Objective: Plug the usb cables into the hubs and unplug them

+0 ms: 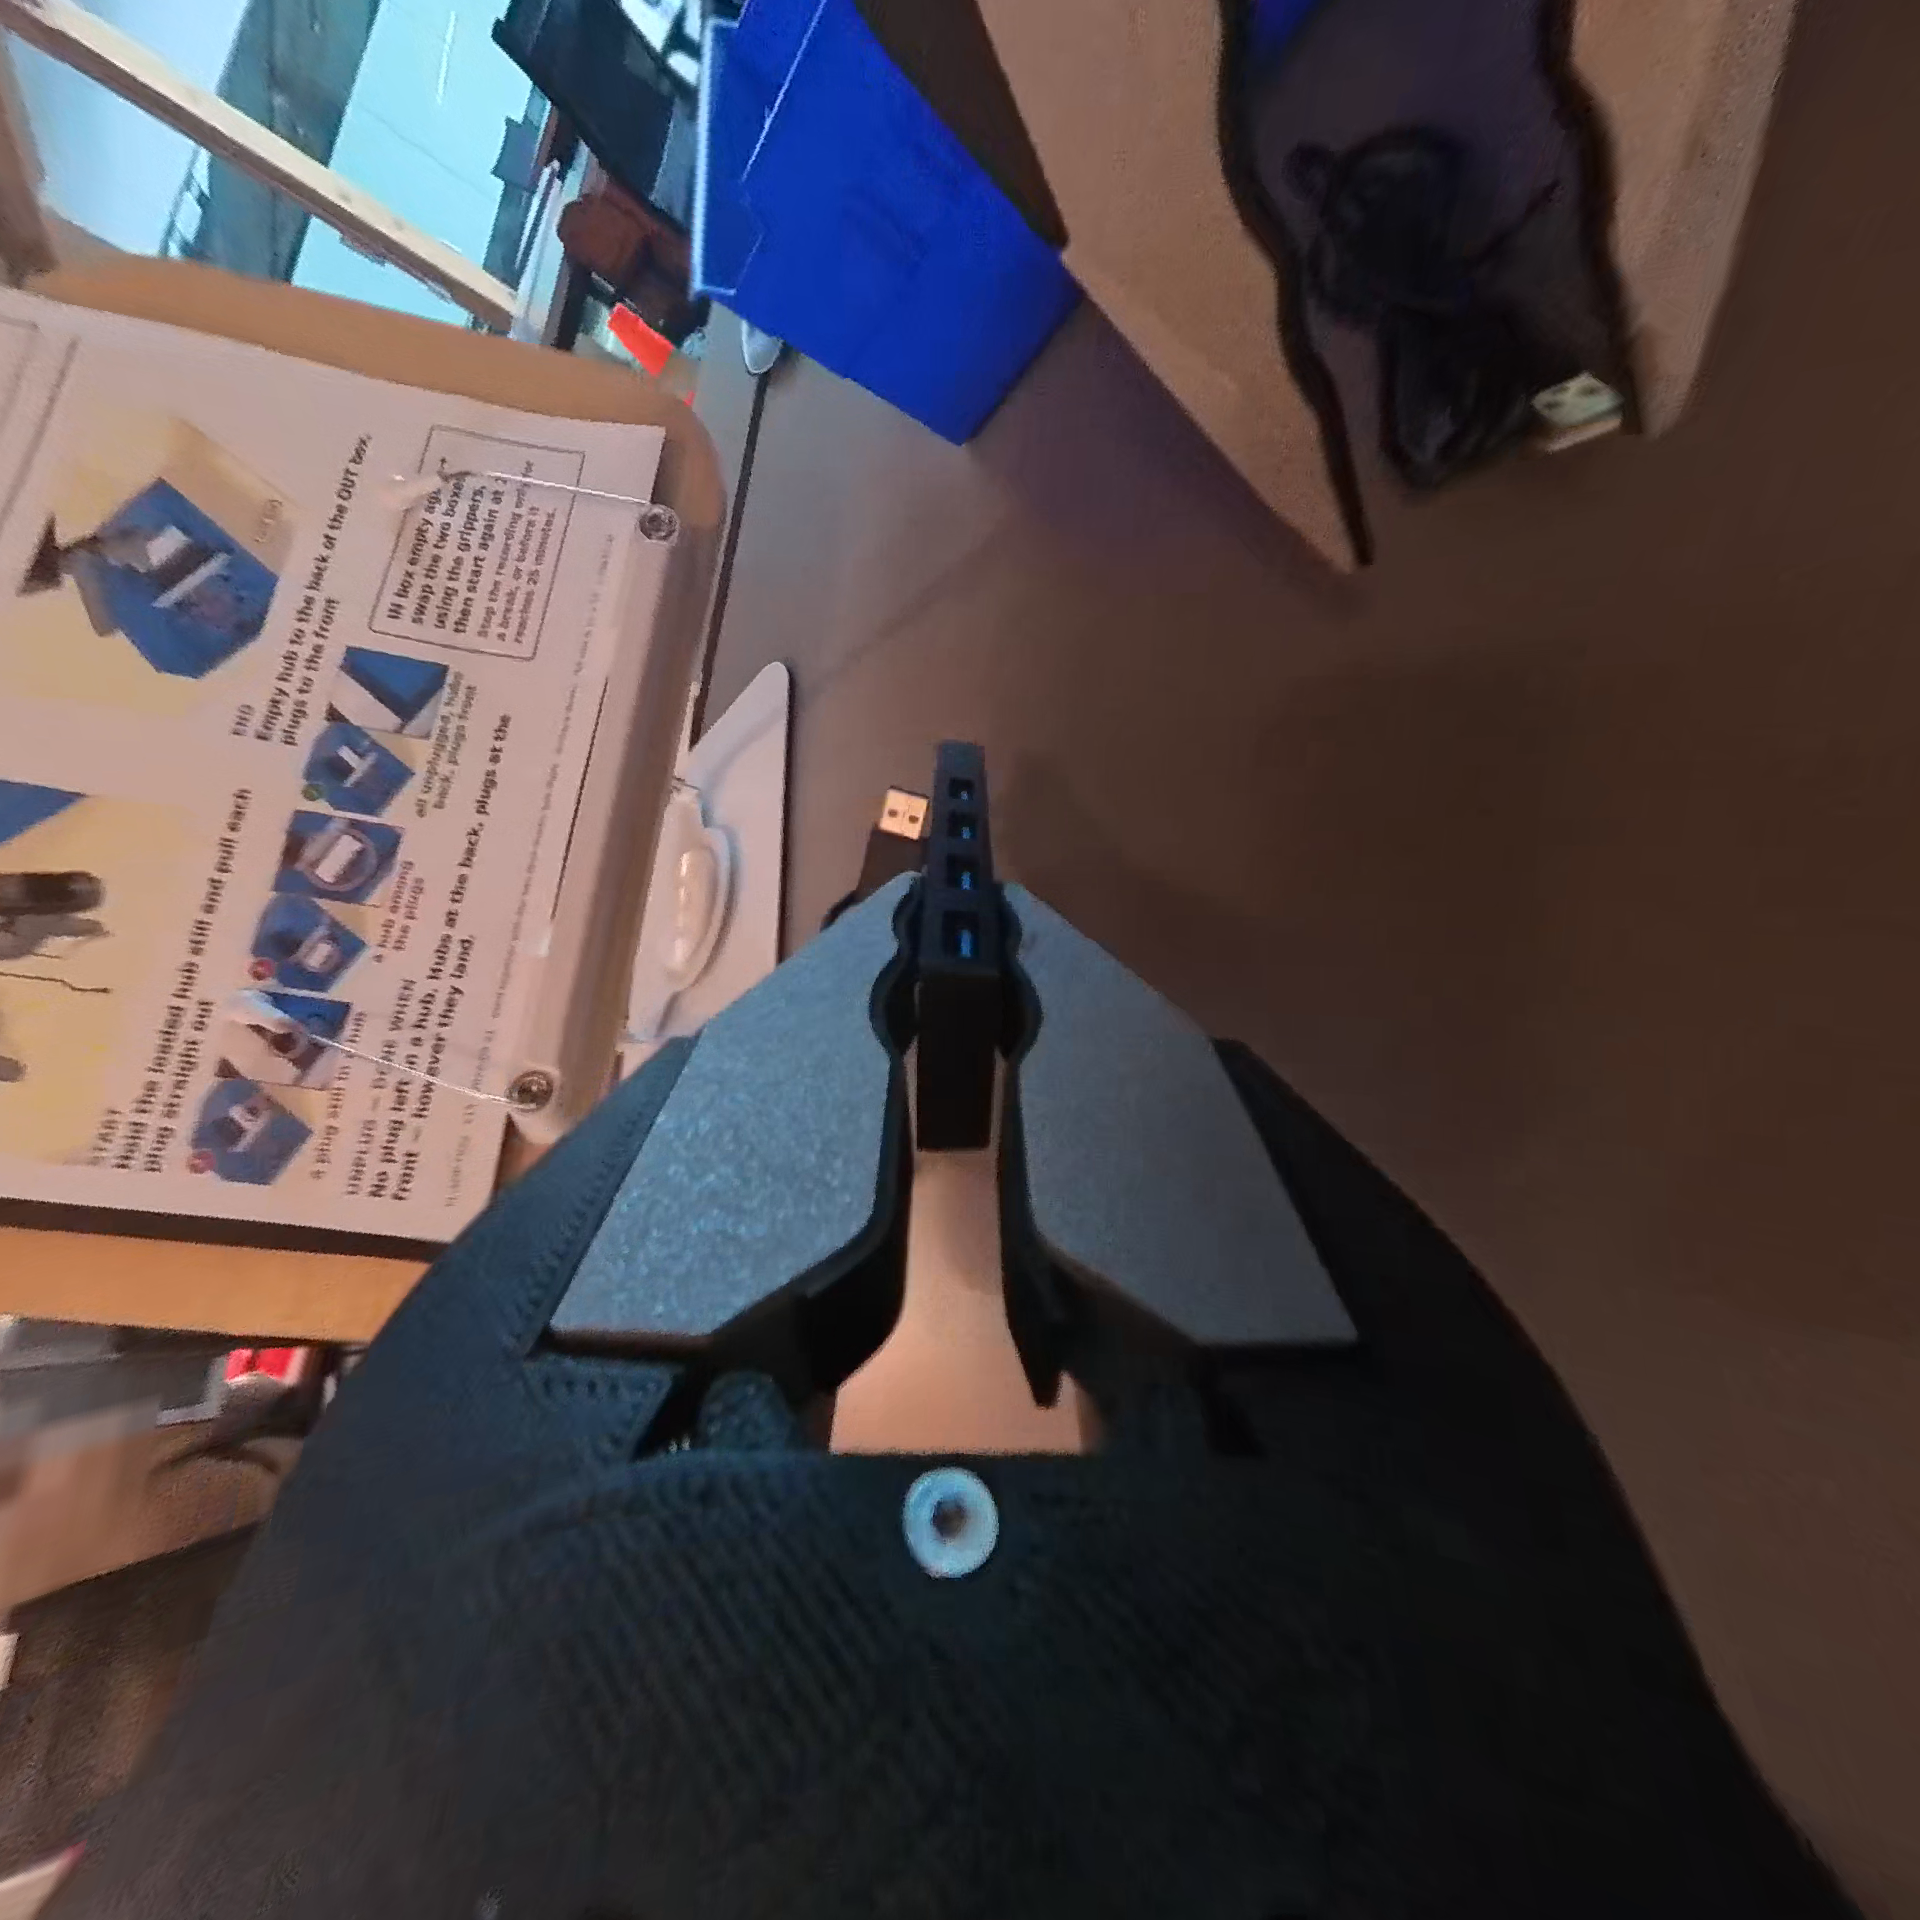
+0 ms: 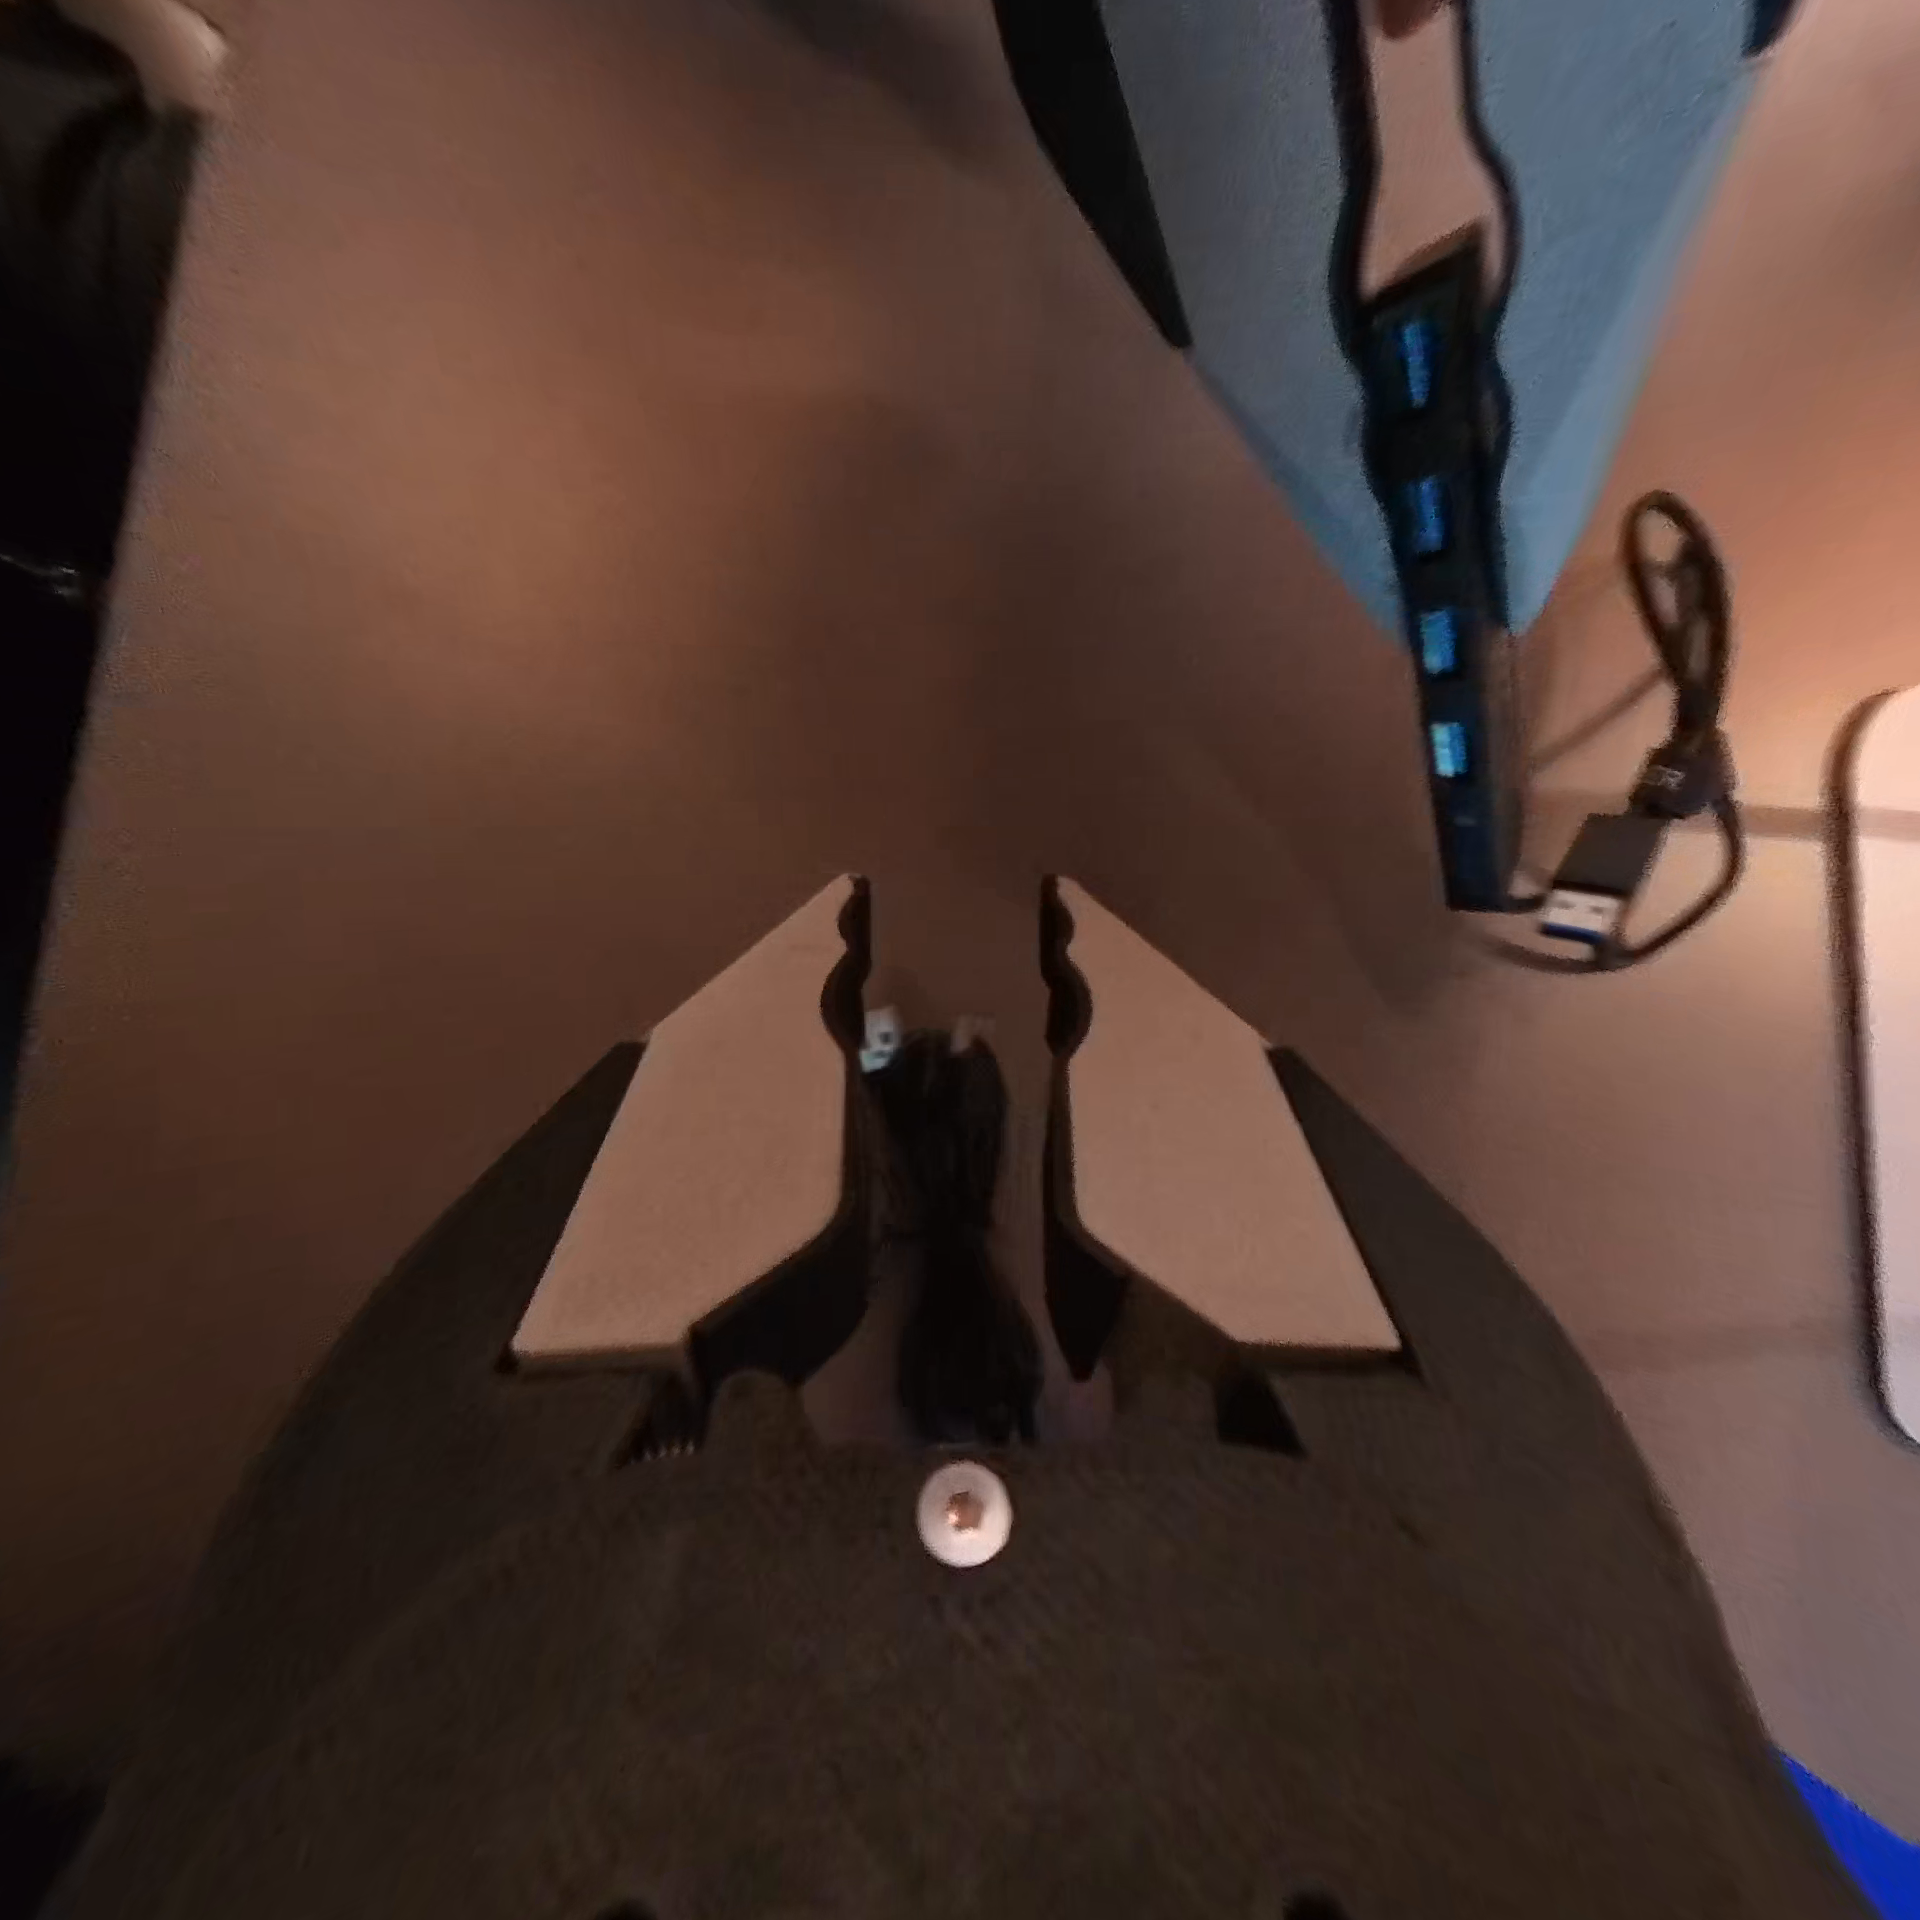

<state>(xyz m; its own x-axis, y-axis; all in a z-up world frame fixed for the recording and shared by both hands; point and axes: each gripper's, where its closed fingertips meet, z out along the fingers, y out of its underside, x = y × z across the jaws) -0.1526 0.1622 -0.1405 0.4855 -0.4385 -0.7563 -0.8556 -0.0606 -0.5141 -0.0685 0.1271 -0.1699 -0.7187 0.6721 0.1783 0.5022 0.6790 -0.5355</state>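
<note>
My left gripper is shut on a black USB hub with several blue ports, held edge-up above the brown table. The hub's own plug sticks out behind it. In the right wrist view the hub shows at the upper right, with its cable and plug hanging to the table. My right gripper is open, with a bundled black USB cable and its silver plug between the fingers. I cannot tell whether they touch it. The left wrist view shows this bundle at the top right.
A printed sheet on a wooden board stands to the left. A blue bin sits at the back. A white flat object lies beside the board and shows in the right wrist view at the right edge.
</note>
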